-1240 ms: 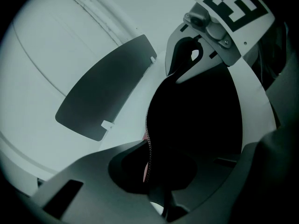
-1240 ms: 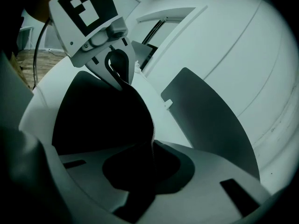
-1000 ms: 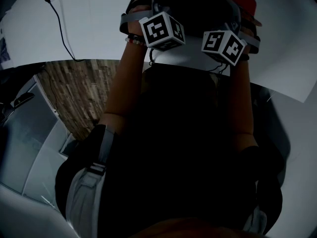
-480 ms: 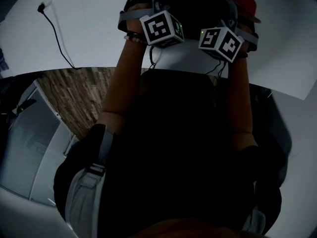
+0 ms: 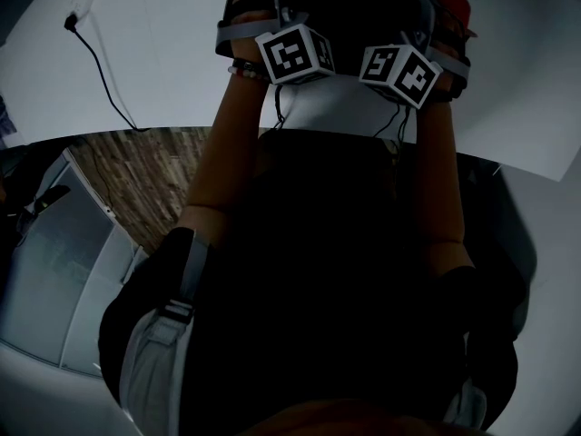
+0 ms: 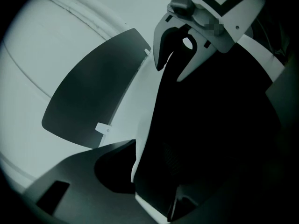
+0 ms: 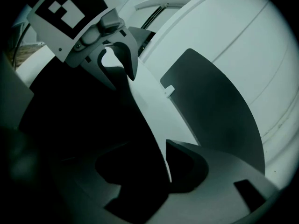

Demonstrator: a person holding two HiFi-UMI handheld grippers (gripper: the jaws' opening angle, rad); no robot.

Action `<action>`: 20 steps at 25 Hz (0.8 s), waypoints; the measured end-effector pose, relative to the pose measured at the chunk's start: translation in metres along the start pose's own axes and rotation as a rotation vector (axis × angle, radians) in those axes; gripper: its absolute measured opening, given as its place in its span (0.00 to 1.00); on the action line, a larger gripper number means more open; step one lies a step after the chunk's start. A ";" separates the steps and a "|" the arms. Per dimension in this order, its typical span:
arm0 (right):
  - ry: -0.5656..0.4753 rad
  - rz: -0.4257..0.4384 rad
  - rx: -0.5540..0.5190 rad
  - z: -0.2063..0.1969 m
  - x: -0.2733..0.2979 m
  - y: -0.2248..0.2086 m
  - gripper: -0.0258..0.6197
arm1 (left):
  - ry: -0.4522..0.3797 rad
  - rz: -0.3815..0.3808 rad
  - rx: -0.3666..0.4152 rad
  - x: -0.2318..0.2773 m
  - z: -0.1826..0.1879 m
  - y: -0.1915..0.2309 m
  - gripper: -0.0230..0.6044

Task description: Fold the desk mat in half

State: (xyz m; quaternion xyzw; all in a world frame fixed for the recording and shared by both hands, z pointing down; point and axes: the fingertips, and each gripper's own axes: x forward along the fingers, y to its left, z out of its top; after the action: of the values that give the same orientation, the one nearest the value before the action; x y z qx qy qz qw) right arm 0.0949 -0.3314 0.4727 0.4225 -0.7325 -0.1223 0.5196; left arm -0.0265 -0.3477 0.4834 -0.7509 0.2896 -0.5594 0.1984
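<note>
L gripper [image 6: 140,171], R gripper [image 7: 166,171]: side by side, both prs of jaws opening, approx. half apart. Edge of black pliable desk mat [image 6: 205,125] between each pr, not clamped.

The desk mat [image 6: 210,125] has a black, matt, smooth face with no weave or grain, and a pale, equally smooth back along its turned edge. The left gripper [image 6: 149,181] and the right gripper [image 7: 161,176], both opening with the mat's edge between their jaws, have jaws of dark grey matt plastic. Their marker cubes [image 5: 295,54] are white and matt, printed with flat black squares. The table [image 5: 172,53] is white, smooth and without gloss. The floor [image 5: 145,180] looks like wood planks with coarse, streaky grain. A dark panel [image 6: 93,92] is smooth with a dull sheen.
</note>
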 end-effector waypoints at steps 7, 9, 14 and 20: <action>-0.020 -0.052 0.024 -0.002 0.000 -0.010 0.48 | -0.002 0.031 -0.020 -0.001 -0.002 0.000 0.31; -0.010 -0.072 0.035 -0.004 -0.001 -0.012 0.51 | -0.001 0.034 -0.026 -0.001 -0.003 0.001 0.31; 0.004 -0.084 0.044 -0.009 -0.003 -0.013 0.52 | -0.001 0.036 -0.037 -0.001 -0.003 0.001 0.31; 0.004 -0.080 0.047 -0.009 -0.002 -0.013 0.51 | -0.007 0.037 -0.052 -0.001 -0.003 0.002 0.30</action>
State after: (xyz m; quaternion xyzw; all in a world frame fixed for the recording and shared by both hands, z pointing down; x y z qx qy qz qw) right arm 0.1092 -0.3356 0.4667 0.4636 -0.7167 -0.1250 0.5057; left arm -0.0299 -0.3488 0.4820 -0.7522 0.3174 -0.5452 0.1902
